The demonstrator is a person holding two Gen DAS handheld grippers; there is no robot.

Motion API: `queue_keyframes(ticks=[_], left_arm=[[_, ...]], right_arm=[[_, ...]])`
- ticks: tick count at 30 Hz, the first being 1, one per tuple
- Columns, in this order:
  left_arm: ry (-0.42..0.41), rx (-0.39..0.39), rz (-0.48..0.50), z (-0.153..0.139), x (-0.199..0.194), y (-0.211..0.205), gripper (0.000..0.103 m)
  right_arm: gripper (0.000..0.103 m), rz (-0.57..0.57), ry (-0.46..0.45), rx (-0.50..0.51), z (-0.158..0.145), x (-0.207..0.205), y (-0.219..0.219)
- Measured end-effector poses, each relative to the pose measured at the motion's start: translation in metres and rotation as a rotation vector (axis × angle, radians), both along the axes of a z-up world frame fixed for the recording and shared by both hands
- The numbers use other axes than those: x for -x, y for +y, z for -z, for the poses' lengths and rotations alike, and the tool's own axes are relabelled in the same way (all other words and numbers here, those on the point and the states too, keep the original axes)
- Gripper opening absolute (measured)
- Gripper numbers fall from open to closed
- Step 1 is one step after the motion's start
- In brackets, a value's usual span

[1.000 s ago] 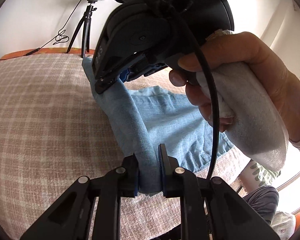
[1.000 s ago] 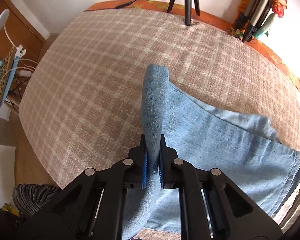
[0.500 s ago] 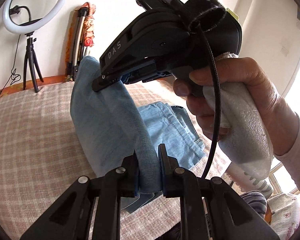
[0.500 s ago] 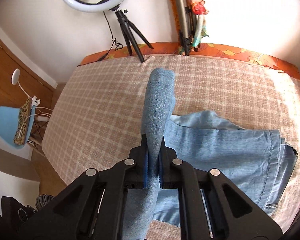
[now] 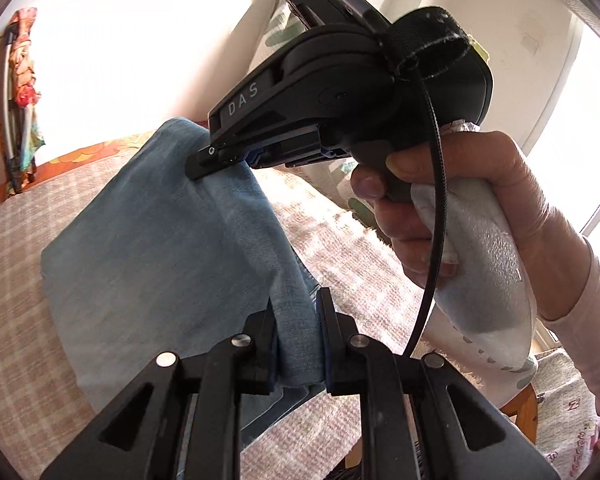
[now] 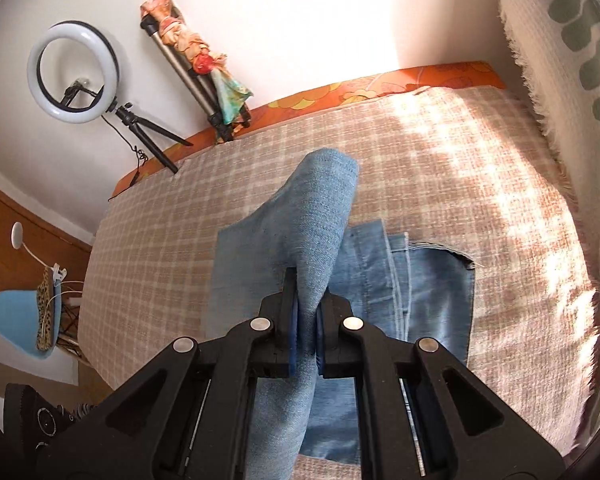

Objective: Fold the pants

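Light blue denim pants [image 5: 152,256] are lifted off a checked bedspread [image 5: 8,280], held at two points. My left gripper [image 5: 298,320] is shut on a bunched fold of the denim at the bottom of the left wrist view. Further up in that view, a person's hand [image 5: 452,208] holds my right gripper [image 5: 220,158], which pinches the fabric's upper edge. In the right wrist view my right gripper [image 6: 308,304] is shut on a raised ridge of the pants [image 6: 320,224]. The rest lies in folded layers [image 6: 432,296] on the bedspread [image 6: 440,152] below.
A ring light on a tripod [image 6: 74,74] and a folded tripod wrapped in patterned cloth [image 6: 204,64] stand against the wall past the bed's orange edge [image 6: 380,84]. A blue chair [image 6: 20,324] sits at the left. A leaf-patterned curtain [image 6: 564,40] hangs at the right.
Both grippers have swung sideways across the bed with the denim, rolling as they went. The lifted part now hangs over the folded layers, and the ring light has slid out of the left wrist view.
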State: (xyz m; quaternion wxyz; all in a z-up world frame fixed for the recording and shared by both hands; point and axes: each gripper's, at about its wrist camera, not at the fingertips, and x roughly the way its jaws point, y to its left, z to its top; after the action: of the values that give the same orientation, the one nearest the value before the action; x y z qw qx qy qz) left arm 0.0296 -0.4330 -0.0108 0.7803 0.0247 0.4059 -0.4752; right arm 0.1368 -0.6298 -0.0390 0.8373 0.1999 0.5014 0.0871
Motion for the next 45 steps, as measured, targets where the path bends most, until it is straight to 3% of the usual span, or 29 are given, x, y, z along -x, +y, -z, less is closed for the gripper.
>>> queue_keyframes(ticks=[9, 16, 18, 19, 23, 30, 33, 37, 39, 45], left_arm=[[0.055, -0.118, 0.092, 0.05, 0.009, -0.054, 0.013], [0.047, -0.137, 0.065, 0.049, 0.009, -0.037, 0.017], [0.018, -0.158, 0.076, 0.045, 0.015, -0.036, 0.021], [0.006, -0.169, 0.073, 0.045, 0.018, -0.034, 0.029], [-0.003, -0.174, 0.024, 0.046, 0.004, -0.034, 0.07], [-0.006, -0.188, 0.026, 0.044, -0.002, -0.035, 0.071], [-0.008, -0.172, 0.052, 0.038, 0.011, -0.032, 0.071], [-0.045, -0.185, 0.062, 0.032, 0.022, -0.024, 0.071], [-0.03, -0.185, 0.039, 0.034, 0.014, -0.017, 0.071], [0.004, -0.206, -0.135, 0.041, -0.023, 0.038, 0.071]], right_arm=[[0.007, 0.057, 0.058, -0.088, 0.08, 0.014, -0.063], [0.006, 0.037, 0.051, -0.071, 0.095, 0.005, -0.063], [0.006, 0.033, 0.049, -0.072, 0.095, 0.005, -0.063], [0.007, 0.034, 0.046, -0.073, 0.095, 0.006, -0.063], [0.008, 0.065, 0.056, -0.105, 0.092, 0.019, -0.07], [0.035, 0.041, 0.074, -0.153, 0.073, 0.056, -0.075], [0.035, 0.001, 0.107, -0.183, 0.074, 0.071, -0.069], [0.033, -0.04, 0.118, 0.01, 0.082, 0.08, -0.056], [0.03, -0.017, 0.15, 0.052, 0.097, 0.082, -0.058], [0.029, -0.025, 0.125, 0.166, 0.104, 0.089, -0.048]])
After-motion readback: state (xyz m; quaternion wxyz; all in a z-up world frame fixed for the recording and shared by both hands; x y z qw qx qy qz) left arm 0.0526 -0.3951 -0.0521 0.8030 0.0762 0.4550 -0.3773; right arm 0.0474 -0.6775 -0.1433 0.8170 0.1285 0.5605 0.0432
